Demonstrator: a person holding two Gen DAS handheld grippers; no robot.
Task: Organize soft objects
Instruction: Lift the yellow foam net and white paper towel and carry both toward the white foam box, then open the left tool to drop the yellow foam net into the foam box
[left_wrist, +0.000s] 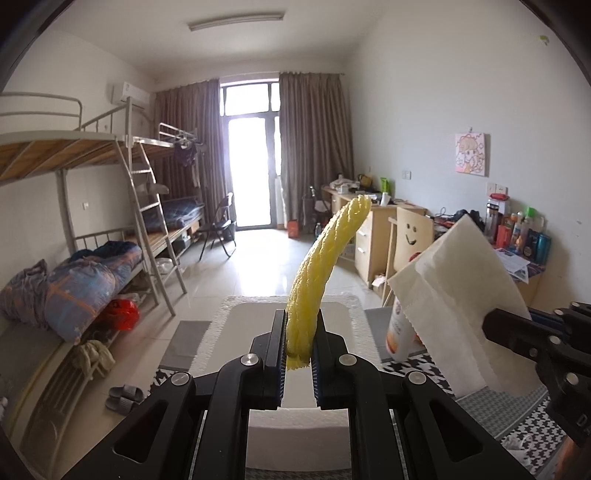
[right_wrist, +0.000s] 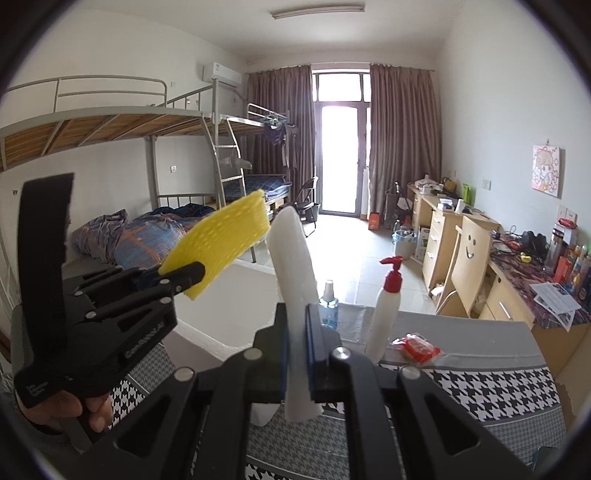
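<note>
My left gripper (left_wrist: 299, 343) is shut on a yellow sponge cloth (left_wrist: 321, 266), which stands up edge-on from the jaws and curves to the right. In the right wrist view the same yellow cloth (right_wrist: 225, 236) shows its flat face, pinched at its lower edge by the left gripper (right_wrist: 192, 275), with a person's hand (right_wrist: 74, 410) on the handle. My right gripper (right_wrist: 297, 332) is shut on a folded white paper-like sheet (right_wrist: 295, 266), upright and edge-on. From the left wrist view that white sheet (left_wrist: 461, 295) hangs broadside from the right gripper (left_wrist: 493, 325). Both are held above the table.
A white foam box (right_wrist: 221, 306) sits on the houndstooth tablecloth (right_wrist: 480, 387) under the left gripper. A blue spray bottle (right_wrist: 328, 299), a white pump bottle (right_wrist: 386, 306) with a red head and a red packet (right_wrist: 419, 347) stand beyond the right gripper. Bunk beds left, desks right.
</note>
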